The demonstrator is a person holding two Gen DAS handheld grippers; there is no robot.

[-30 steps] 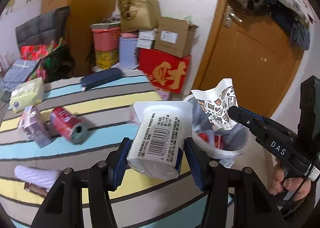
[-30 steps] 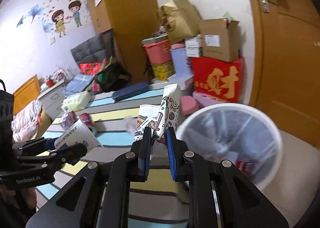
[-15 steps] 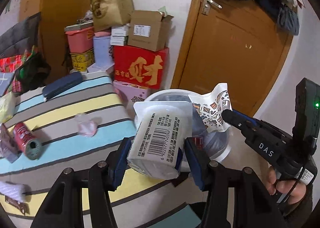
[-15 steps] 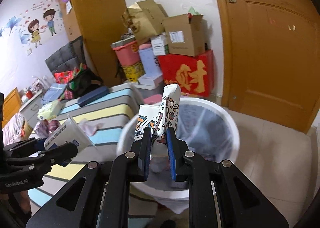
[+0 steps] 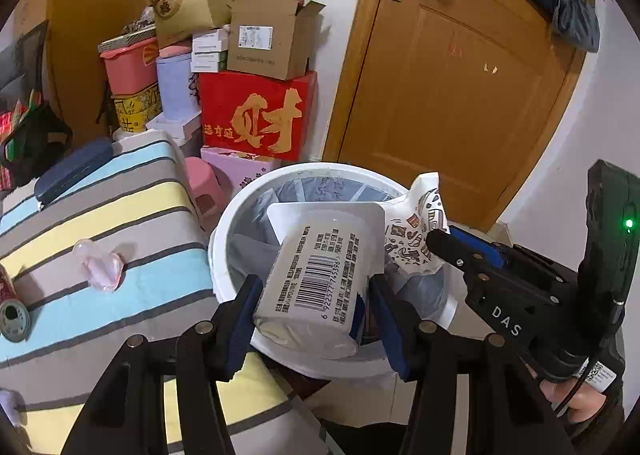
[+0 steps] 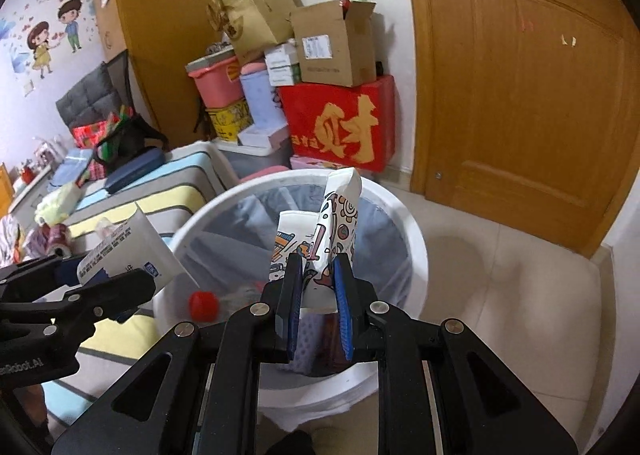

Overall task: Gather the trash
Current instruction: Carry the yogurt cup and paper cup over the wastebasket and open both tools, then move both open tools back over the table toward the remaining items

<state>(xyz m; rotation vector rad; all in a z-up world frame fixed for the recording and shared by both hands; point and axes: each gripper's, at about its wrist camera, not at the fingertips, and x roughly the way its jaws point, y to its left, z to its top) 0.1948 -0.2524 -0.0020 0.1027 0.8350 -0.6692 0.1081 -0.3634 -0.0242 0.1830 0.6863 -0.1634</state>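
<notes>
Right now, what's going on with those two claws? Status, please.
Left gripper clamps white cup. Right gripper pinches patterned wrapper. Both over white bin. Nothing blocking.

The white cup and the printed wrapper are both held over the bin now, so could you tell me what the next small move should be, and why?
Probably open both grippers. The left gripper holds the white cup and the right gripper pinches the printed wrapper, both over the white bin, so releasing should drop them in.
</notes>
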